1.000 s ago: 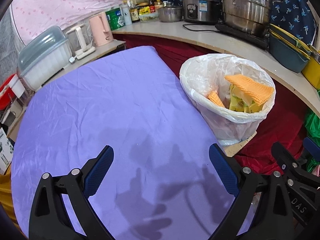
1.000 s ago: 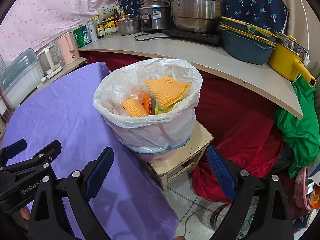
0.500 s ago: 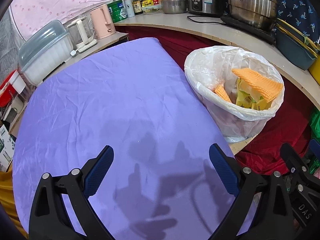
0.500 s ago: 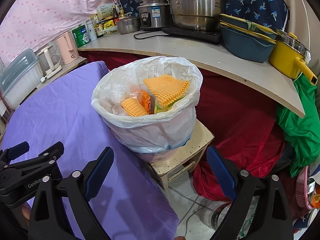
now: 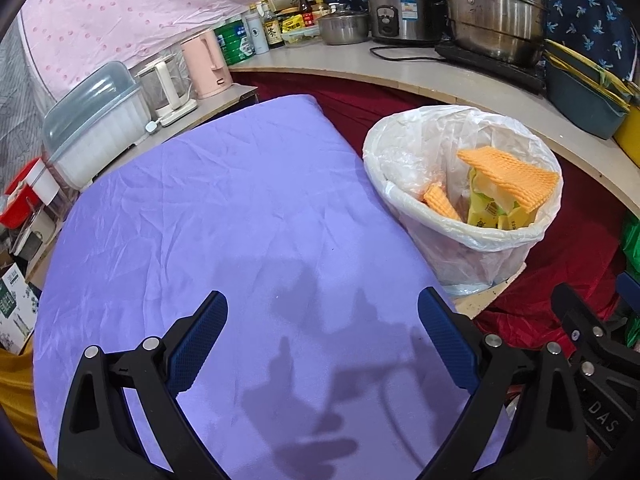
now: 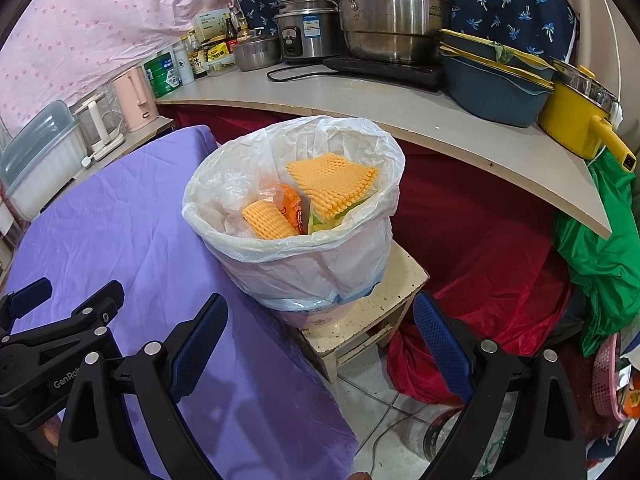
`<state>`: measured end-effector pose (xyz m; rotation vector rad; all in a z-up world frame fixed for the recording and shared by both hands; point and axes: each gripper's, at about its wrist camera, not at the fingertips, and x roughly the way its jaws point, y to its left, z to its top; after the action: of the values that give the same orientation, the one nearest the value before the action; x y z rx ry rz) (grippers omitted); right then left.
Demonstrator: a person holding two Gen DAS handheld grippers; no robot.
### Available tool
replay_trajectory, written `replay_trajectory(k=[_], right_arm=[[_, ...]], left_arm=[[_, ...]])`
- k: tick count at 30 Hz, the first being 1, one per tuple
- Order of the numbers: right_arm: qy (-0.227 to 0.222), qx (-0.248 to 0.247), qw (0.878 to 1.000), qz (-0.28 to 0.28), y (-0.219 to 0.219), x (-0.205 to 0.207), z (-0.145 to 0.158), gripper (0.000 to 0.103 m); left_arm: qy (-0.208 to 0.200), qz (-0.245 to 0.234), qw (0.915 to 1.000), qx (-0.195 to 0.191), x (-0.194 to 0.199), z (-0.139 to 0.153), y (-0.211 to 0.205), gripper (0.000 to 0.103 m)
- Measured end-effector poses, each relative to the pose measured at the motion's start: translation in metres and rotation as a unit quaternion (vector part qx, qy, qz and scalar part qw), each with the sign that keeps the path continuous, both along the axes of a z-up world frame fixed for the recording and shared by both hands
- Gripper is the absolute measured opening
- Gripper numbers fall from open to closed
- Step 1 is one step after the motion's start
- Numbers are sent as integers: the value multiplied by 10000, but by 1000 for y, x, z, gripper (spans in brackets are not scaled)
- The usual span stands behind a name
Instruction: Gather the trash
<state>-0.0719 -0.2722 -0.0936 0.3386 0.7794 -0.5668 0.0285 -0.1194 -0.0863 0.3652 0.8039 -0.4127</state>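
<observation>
Left gripper (image 5: 322,334): jaws spread wide, nothing between them, low in the frame above the purple cloth (image 5: 208,216). Right gripper (image 6: 320,334): likewise wide apart and empty, low centre of its frame, aimed at the foot of the bin.

Just beyond, centre of the right view and right of centre in the left view: one lined trash bin (image 6: 312,268), standing on one small cream stool (image 6: 372,316) hard against the cloth's edge. Inside, counted from both views: two orange foam-net pieces, a large flat one (image 6: 334,186) propped against the far rim and a smaller rolled one (image 6: 268,220) toward the near side; one orange crinkled wrapper (image 6: 290,204) between them; a bunch of yellow-green packets (image 5: 494,212), number not countable; some clear film at the left wall.

Cloth itself: bare across the whole visible spread, only shadows of the grippers on it. No loose trash seen anywhere on it.

Judged progress: collecting looks finished or very nearly so, with all visible litter already in the bin. Left to do, at most: a check of spots outside both views.

Further out, upper frame: one curved counter (image 6: 360,100) carrying one stacked steel steamer (image 6: 390,12), one rice cooker (image 6: 306,26), one yellow pot (image 6: 576,120) at far right, one pink kettle (image 5: 204,64) at upper left.
</observation>
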Motion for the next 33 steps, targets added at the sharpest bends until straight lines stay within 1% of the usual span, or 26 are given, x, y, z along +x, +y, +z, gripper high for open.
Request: replay_trajectory(k=[3,10,33], right_arm=[[-6,-2,10000,5,0,0,0,90],[-35,5,10000,-5,-1,-2,1,90],[-69,51,9999,-77,-5,-12,1,90]], left_arm=[[-19,-42,10000,-6,-3,1,-1,92],[44,55,10000,-3,0,-1,-2,92],[-2,33,10000,-15,-5,1,-3,92]])
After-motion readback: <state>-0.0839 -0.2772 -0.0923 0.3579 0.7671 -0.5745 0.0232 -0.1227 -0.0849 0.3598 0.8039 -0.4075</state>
